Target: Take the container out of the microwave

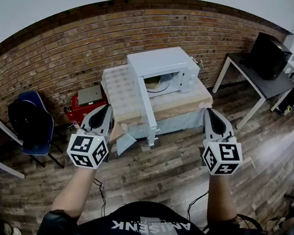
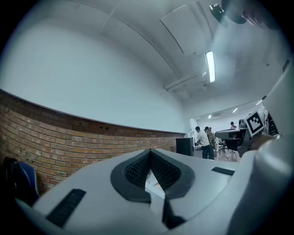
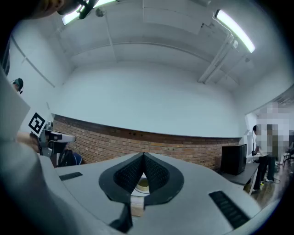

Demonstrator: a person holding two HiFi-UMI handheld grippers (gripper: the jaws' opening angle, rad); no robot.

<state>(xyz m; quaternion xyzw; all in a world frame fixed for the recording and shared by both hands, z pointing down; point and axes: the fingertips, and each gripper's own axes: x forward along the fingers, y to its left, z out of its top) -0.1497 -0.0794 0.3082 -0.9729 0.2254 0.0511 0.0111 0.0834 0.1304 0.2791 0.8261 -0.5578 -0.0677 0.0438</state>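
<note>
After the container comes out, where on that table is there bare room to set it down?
Bare tabletop runs in front of the microwave, between its open door and the table's right corner. A paler bare stretch lies left of the door. The tight spot is the cavity, where the container sits.

Room bright, even, cool white. Sources: ceiling tube light (image 2: 210,66) in left gripper view, strip light (image 3: 234,30) in right gripper view, both blown out. Shadows soft. Heavy fisheye: brick wall (image 1: 61,59) bows, corners go black. Close to lens, left gripper (image 2: 150,155) and right gripper (image 3: 144,157) blurred
</note>
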